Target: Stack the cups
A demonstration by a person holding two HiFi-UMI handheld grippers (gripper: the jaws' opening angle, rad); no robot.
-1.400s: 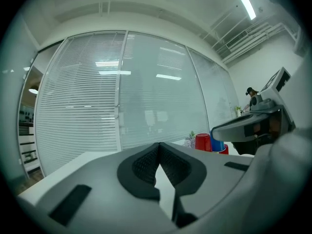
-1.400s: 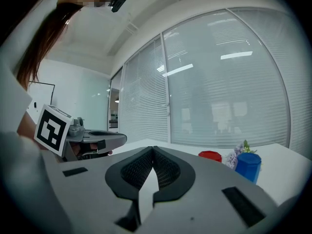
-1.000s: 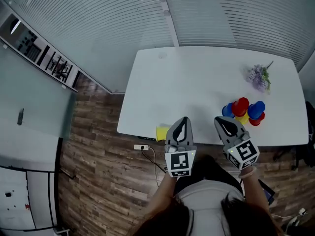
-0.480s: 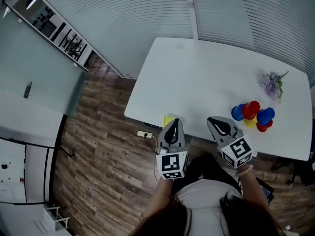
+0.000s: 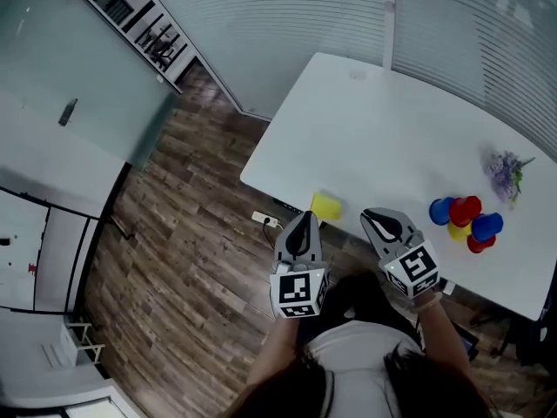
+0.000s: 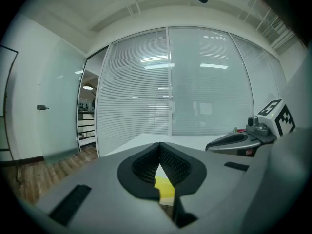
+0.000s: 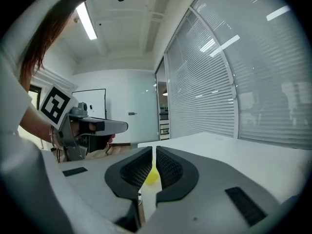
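Several cups, blue, red and yellow, cluster on the right part of the white table. Both grippers hang in front of the person at the table's near edge, far left of the cups. My left gripper is shut and empty; its jaws meet tip to tip. My right gripper is also shut, with only a thin slit between its pads and nothing in them. A yellow object lies at the table's near edge, just beyond the left gripper; it shows behind both pairs of jaws.
A purple flower sprig lies on the table beyond the cups. A power strip with a cable sits on the wooden floor under the table edge. Glass walls with blinds stand behind the table.
The head view has swung, so the table and cups now sit further right and more floor shows at the left. Both grippers moved along with the person and stayed shut.
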